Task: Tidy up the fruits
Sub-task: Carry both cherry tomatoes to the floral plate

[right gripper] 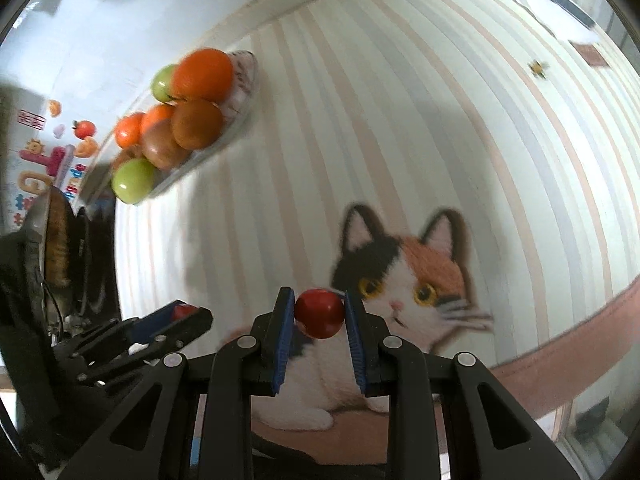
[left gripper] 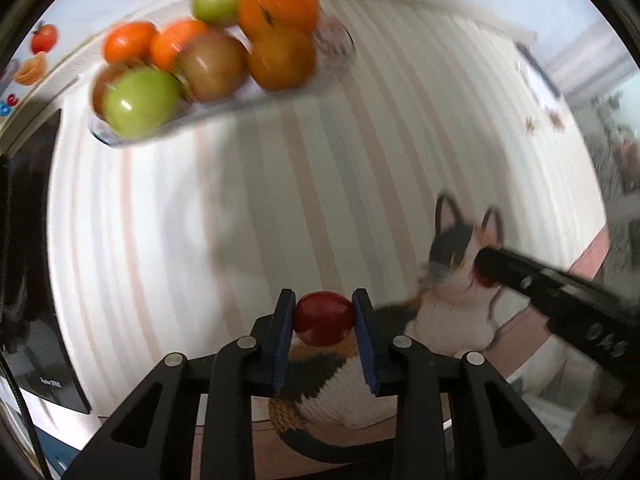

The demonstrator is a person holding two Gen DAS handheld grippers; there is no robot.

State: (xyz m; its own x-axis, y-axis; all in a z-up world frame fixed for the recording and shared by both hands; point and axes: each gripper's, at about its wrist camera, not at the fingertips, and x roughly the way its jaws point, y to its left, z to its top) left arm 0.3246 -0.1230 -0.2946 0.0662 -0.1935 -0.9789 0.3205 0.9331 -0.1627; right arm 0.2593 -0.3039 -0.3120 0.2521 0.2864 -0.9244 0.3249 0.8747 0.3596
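Observation:
My left gripper is shut on a small red fruit and holds it above the striped cloth. My right gripper is shut on another small red fruit. The right gripper also shows in the left wrist view at the right, and the left gripper shows in the right wrist view at the lower left, a red fruit between its fingers. A clear dish piled with several orange, green and brownish fruits stands far ahead on the left; it also shows in the right wrist view.
The table has a striped cloth with a calico cat picture under both grippers. A dark appliance stands at the left edge. Fruit stickers are on the far wall.

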